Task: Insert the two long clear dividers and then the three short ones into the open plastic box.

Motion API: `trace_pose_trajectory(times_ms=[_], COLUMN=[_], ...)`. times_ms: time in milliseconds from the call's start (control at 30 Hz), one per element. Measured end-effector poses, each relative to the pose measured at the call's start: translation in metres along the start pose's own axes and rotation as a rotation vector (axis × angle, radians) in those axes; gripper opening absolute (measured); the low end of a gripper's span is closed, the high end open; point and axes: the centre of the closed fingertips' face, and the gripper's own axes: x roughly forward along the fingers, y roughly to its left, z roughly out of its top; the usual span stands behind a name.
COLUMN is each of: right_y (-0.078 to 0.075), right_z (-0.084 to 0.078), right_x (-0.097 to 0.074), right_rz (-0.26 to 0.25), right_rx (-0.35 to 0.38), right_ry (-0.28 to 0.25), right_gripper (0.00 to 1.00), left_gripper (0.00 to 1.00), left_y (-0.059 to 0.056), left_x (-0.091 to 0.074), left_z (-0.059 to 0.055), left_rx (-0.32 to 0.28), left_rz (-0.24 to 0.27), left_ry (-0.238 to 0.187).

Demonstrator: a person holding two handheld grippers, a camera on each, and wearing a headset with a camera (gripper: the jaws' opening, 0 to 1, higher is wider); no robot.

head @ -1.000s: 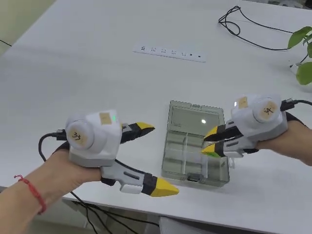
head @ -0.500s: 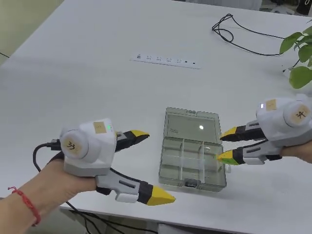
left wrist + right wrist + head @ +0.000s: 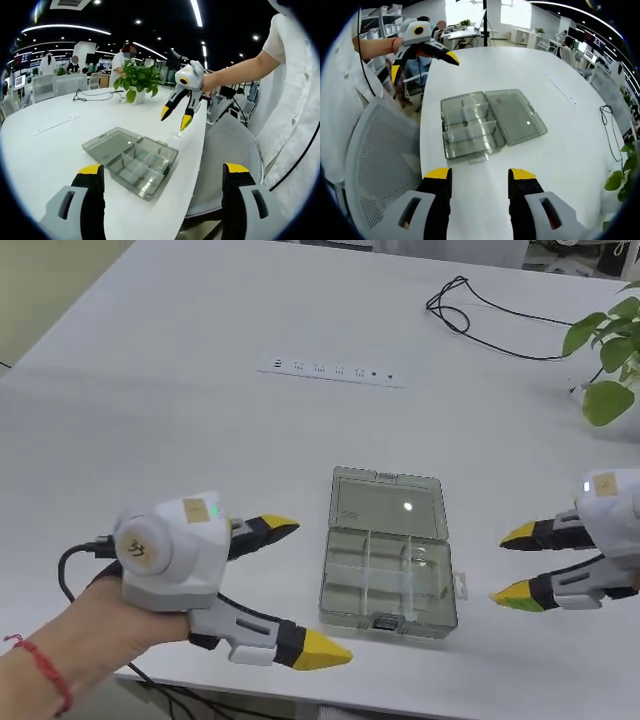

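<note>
The clear grey plastic box (image 3: 386, 578) lies open near the table's front edge, its lid (image 3: 388, 504) flat behind it. Clear dividers stand inside, splitting it into several compartments (image 3: 469, 127). My left gripper (image 3: 310, 590) is open and empty, left of the box and apart from it. My right gripper (image 3: 510, 566) is open and empty, off the box's right side. In the left gripper view the box (image 3: 134, 161) lies ahead between my jaws, and the right gripper (image 3: 176, 114) hovers beyond it. In the right gripper view the left gripper (image 3: 424, 65) hangs past the box.
A white power strip (image 3: 330, 370) lies further back on the white table (image 3: 150, 390). A black cable (image 3: 480, 315) and a potted plant (image 3: 605, 360) are at the back right. A grey mesh chair (image 3: 380, 160) stands at the table's near edge.
My right gripper has drawn back to the right from over the box, and its jaws have spread. The left gripper stays open to the box's left.
</note>
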Motion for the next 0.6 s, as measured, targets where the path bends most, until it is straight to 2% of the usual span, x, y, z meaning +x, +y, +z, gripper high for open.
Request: trace_pose_trajectory(times_ms=[333, 600], right_y=[-0.006, -0.018], right_z=[-0.053, -0.095], right_x=[-0.005, -0.003], right_rz=[0.013, 0.020], right_rx=[-0.022, -0.054], right_ry=[0.129, 0.247], right_gripper=[0.51, 0.51], left_gripper=[1.00, 1.00], left_y=[0.003, 0.005], left_x=[-0.002, -0.001], left_z=[-0.001, -0.003], left_rx=[-0.007, -0.017], left_rz=[0.006, 0.011], left_ry=[0.003, 0.009])
